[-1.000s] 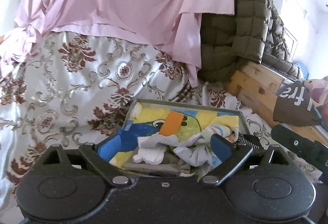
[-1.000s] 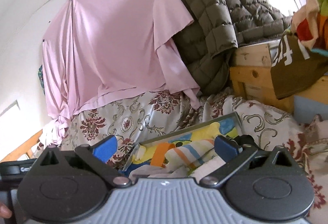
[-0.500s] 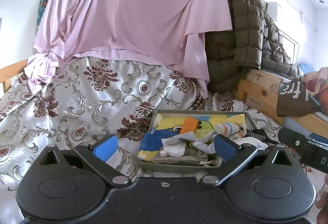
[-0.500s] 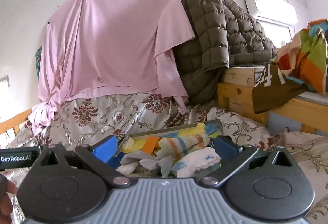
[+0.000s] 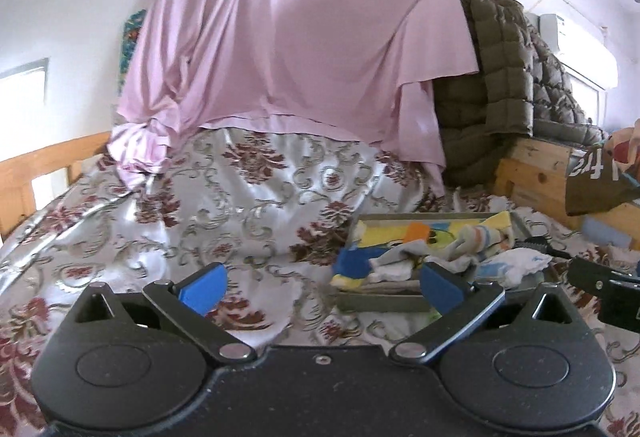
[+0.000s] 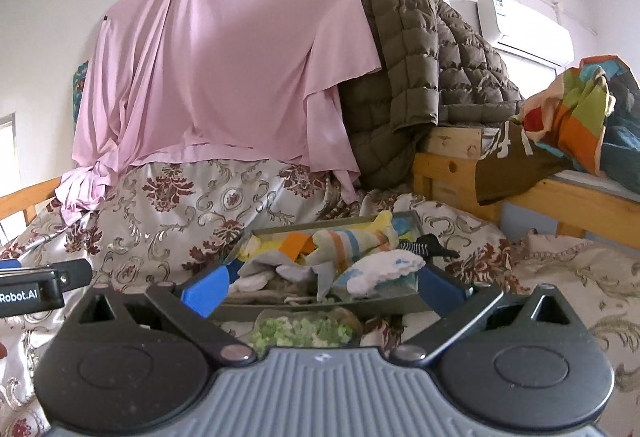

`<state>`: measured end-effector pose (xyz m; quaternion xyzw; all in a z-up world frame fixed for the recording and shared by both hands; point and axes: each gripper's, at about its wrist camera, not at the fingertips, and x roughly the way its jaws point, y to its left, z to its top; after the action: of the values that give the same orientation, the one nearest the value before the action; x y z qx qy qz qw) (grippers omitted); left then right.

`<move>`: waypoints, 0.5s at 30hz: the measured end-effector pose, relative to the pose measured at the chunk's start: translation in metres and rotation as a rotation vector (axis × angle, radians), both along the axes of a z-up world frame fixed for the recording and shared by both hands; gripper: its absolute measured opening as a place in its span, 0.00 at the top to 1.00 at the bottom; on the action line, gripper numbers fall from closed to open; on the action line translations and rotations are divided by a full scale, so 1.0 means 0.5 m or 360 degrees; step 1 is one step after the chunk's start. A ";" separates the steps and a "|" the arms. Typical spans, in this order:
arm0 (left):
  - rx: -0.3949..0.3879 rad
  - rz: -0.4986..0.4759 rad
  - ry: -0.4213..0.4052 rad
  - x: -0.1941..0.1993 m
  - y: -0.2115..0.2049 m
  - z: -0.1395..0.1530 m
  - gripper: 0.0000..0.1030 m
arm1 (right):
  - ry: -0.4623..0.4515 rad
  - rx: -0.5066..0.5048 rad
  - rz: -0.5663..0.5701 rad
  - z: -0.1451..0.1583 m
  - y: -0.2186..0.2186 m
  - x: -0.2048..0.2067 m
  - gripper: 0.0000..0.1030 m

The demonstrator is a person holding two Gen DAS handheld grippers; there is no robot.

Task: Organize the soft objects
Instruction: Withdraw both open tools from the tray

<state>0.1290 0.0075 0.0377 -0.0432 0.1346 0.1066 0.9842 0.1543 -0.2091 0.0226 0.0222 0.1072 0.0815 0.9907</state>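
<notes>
Several small soft pieces (image 6: pixel 332 257), socks and cloths, lie heaped in a shallow grey tray (image 6: pixel 320 307) on the floral bedspread (image 5: pixel 240 205), low and centre in the right wrist view, lower right in the left. Both the left gripper (image 5: pixel 320 283) and the right gripper (image 6: pixel 324 283) stand wide with nothing between them; the left jaws have just been opening. Judged step: lining up to pick a first piece, so a descent onto one item comes next. Only the right view shows a green-speckled bowl (image 6: pixel 304 329) beneath the tray's near edge.
</notes>
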 end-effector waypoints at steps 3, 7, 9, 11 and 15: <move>-0.0005 0.0035 -0.0003 -0.021 0.007 -0.008 0.01 | 0.0023 -0.0001 -0.0005 -0.011 0.003 -0.019 0.00; -0.0037 0.0072 0.0007 -0.039 0.018 -0.015 0.01 | 0.0027 -0.0014 -0.0002 -0.019 0.012 -0.041 0.00; -0.0058 0.0085 0.0009 -0.046 0.024 -0.018 0.01 | 0.0023 -0.0017 -0.0002 -0.021 0.015 -0.051 0.00; -0.0072 0.0099 0.0011 -0.054 0.029 -0.022 0.01 | 0.0014 -0.0017 -0.0004 -0.024 0.018 -0.063 0.00; -0.0075 0.0107 0.0014 -0.070 0.033 -0.027 0.01 | 0.0036 -0.0013 -0.0010 -0.030 0.019 -0.079 0.00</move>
<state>0.0941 0.0240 0.0240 -0.0704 0.1398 0.1367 0.9782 0.1147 -0.1994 0.0074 0.0195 0.1185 0.0777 0.9897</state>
